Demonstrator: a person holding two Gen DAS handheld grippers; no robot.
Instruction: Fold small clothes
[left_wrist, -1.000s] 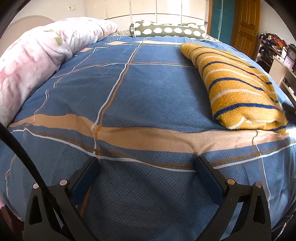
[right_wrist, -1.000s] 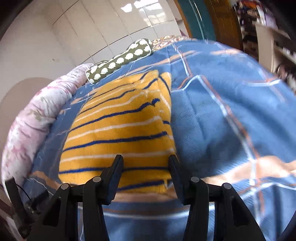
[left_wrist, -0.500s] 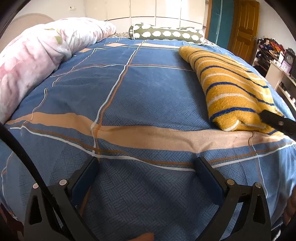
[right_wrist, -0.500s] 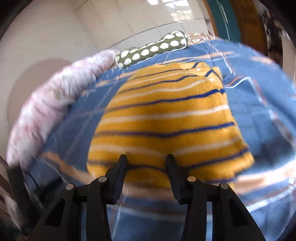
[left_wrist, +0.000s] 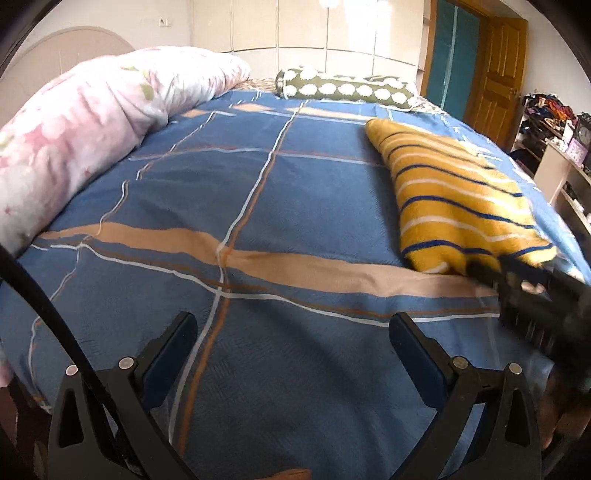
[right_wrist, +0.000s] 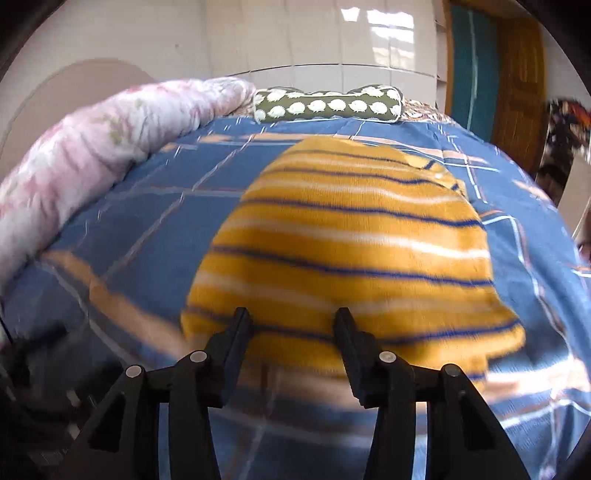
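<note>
A folded yellow sweater with blue and white stripes (left_wrist: 458, 195) lies on the right side of the blue bedspread (left_wrist: 207, 192). In the right wrist view the sweater (right_wrist: 347, 240) fills the centre. My right gripper (right_wrist: 293, 323) is open, its fingertips at the sweater's near edge with the fabric between them. It also shows blurred at the sweater's near corner in the left wrist view (left_wrist: 517, 284). My left gripper (left_wrist: 291, 332) is open and empty above bare bedspread, left of the sweater.
A rolled pink floral duvet (left_wrist: 85, 136) lies along the left edge of the bed. A green bolster with white spots (left_wrist: 347, 88) lies at the far end. A wooden door (left_wrist: 498, 74) and cluttered shelves (left_wrist: 554, 122) stand at the right.
My right gripper has swung left and squared up on the sweater's near edge, entering the left wrist view. The left gripper has tilted slightly; both stay open.
</note>
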